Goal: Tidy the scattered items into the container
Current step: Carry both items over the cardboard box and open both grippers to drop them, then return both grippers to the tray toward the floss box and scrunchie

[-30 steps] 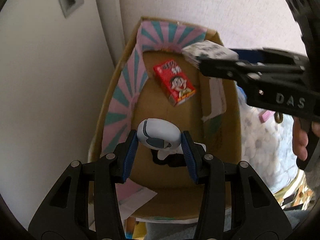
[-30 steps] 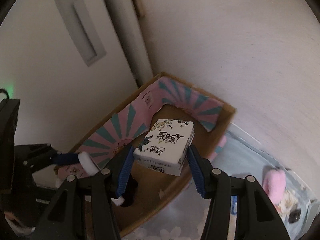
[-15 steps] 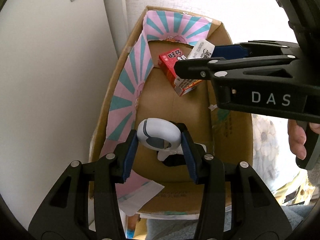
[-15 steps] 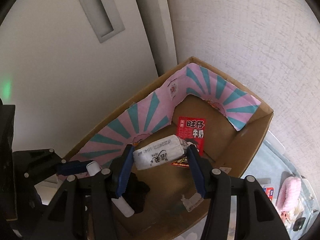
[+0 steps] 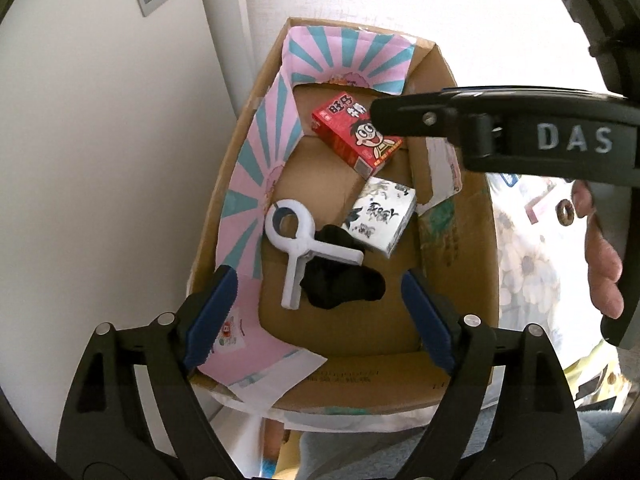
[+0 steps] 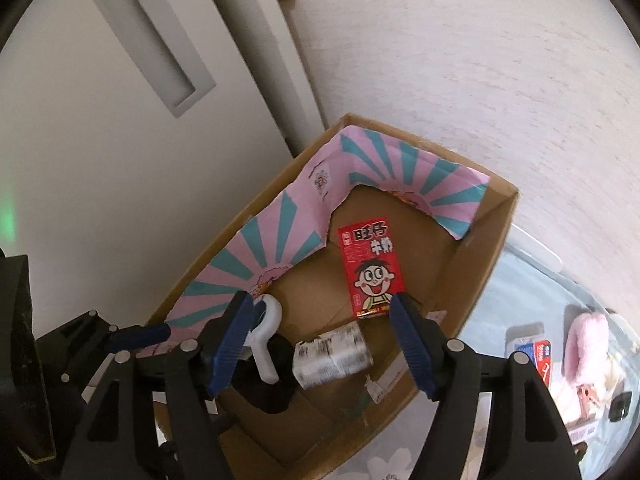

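Note:
A cardboard box [image 5: 452,280] [image 6: 492,248] with a pink and teal lining stands against the wall. Inside lie a red milk carton [image 5: 354,134] [image 6: 370,266], a white box with black print [image 5: 380,216] [image 6: 332,354], a white clip [image 5: 298,246] [image 6: 266,334] and a black cloth [image 5: 340,280] [image 6: 268,392]. My left gripper [image 5: 316,312] is open and empty above the box's near end. My right gripper [image 6: 322,338] is open and empty above the box; its arm [image 5: 520,140] crosses the left wrist view.
A white door [image 6: 120,120] and a textured wall [image 6: 480,80] close in the box. To the right, on a floral cloth [image 6: 520,292], lie a pink fluffy item [image 6: 586,348] and small packets [image 6: 534,354].
Both grippers opened. The white clip dropped from the left one and the printed white box dropped from the right one; both now lie in the box.

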Demonstrator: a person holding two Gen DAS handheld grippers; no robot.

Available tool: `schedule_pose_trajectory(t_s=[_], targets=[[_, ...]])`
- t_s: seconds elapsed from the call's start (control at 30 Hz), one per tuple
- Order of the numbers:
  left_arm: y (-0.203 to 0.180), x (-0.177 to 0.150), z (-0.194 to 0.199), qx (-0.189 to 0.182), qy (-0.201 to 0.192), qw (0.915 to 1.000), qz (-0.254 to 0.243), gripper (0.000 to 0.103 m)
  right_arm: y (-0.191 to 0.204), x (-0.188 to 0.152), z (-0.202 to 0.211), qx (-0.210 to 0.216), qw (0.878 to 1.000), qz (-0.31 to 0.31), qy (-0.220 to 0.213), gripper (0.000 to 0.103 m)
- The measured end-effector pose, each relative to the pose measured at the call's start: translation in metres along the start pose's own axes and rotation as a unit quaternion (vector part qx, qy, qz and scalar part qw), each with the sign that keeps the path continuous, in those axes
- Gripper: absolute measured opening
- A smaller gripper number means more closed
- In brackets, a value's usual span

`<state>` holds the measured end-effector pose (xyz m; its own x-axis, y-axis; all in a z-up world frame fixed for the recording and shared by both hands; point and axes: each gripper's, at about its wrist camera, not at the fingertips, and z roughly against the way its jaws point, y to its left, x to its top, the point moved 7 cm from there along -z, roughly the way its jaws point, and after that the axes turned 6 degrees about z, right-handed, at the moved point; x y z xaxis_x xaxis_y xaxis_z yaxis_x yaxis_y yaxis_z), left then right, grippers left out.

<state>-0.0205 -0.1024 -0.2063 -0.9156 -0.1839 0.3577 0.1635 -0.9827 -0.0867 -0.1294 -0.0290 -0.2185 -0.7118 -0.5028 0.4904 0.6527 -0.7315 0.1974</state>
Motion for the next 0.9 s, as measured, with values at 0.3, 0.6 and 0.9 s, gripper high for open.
schedule_pose_trajectory(t_s=[0.3,0.6,0.9], targets=[[-0.003,-0.003,0.010,-0.005,-0.001,1.0000,-0.006,0.084,-0.015,-0.016,0.031,-0.007,0.999,-0.033,-0.024,0.067],[-0.031,0.015,0.026,-0.025,-0.021,0.9988,-0.035,0.085,-0.048,-0.042,0.067,-0.037,0.995,-0.078,-0.048,0.067],[-0.100,0.034,0.036,-0.049,-0.038,0.9930,-0.100,0.085,-0.130,-0.088,0.140,-0.106,0.976,-0.165,-0.092,0.067]])
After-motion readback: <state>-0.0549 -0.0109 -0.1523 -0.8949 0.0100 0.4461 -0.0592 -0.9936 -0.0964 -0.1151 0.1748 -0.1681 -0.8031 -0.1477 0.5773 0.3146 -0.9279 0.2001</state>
